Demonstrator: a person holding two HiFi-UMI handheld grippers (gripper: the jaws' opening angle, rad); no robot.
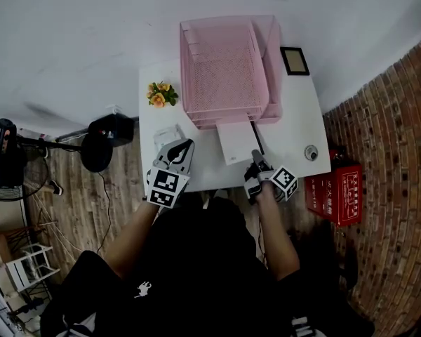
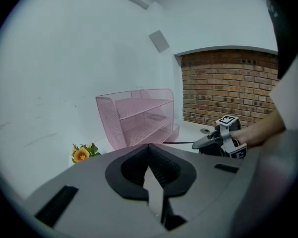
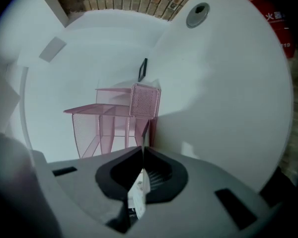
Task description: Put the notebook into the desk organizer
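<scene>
Gripping the notebook (image 1: 233, 140) by its near right corner, your right gripper (image 1: 257, 159) has its fingers clamped flat on the thin white edge, and that edge runs straight from the fingers toward the desk organizer (image 1: 228, 69). You're in the feeding step now: the notebook lies on the counter (image 1: 298, 111) just in front of the pink mesh trays. Its far edge is right at the mouth of the lowest tray, though whether it's over the lip yet is hard to tell from above. Your left gripper (image 1: 184, 147) hovers off to the notebook's left, fingers pressed together on nothing, clear of the cover. What the next move calls for, I'd say, is a straight, level push away from you. Hold the notebook square to the tray opening so neither front corner snags the mesh sides, with the leading edge lifted just enough to ride over the lip. Let go only once most of the cover is inside; the left gripper could nudge the near edge home if it stops short.
</scene>
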